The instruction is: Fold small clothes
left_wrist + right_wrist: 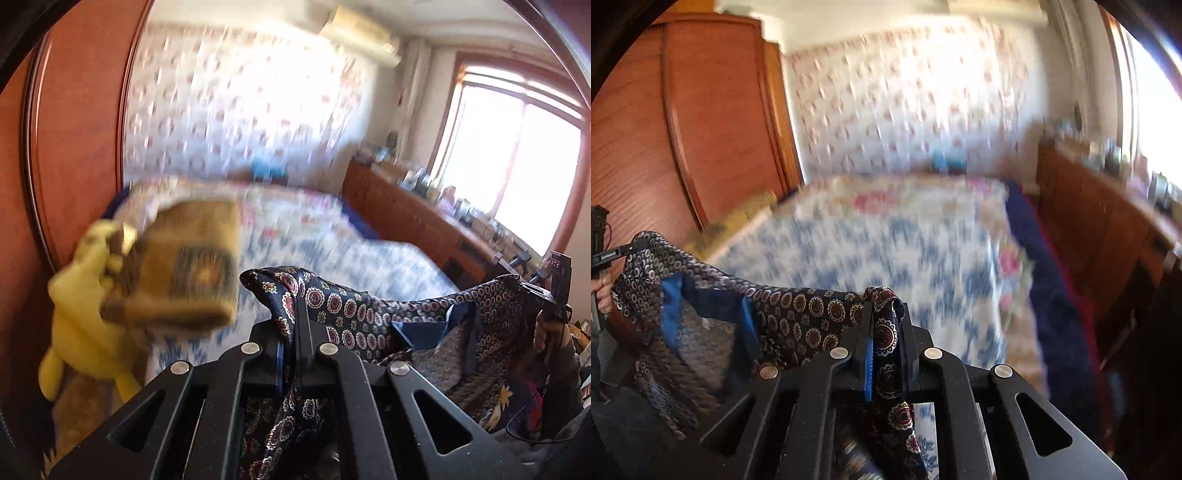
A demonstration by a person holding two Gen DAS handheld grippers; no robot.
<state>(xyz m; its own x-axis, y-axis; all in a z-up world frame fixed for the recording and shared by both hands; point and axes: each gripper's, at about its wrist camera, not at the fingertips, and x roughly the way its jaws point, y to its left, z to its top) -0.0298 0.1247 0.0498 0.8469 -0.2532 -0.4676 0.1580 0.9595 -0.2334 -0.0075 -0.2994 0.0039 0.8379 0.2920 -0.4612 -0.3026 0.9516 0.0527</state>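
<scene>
A small dark navy garment [369,310] with a medallion print and a blue lining hangs stretched in the air between my two grippers, above the bed. In the left wrist view my left gripper [293,306] is shut on one top corner of it, and cloth bunches over the fingertips. My right gripper [886,314] is shut on the other top corner of the garment [798,310]. Each view shows the other gripper at the far end of the cloth: the right gripper [546,291] and the left gripper [613,254], with a hand on its handle. The garment's lower part sags out of sight below.
A bed [886,240] with a blue and white floral cover lies ahead. A yellow plush toy [81,325] and a mustard folded cloth [184,266] sit at its left side by a wooden wardrobe [701,110]. A cluttered wooden dresser [424,221] stands under the window at right.
</scene>
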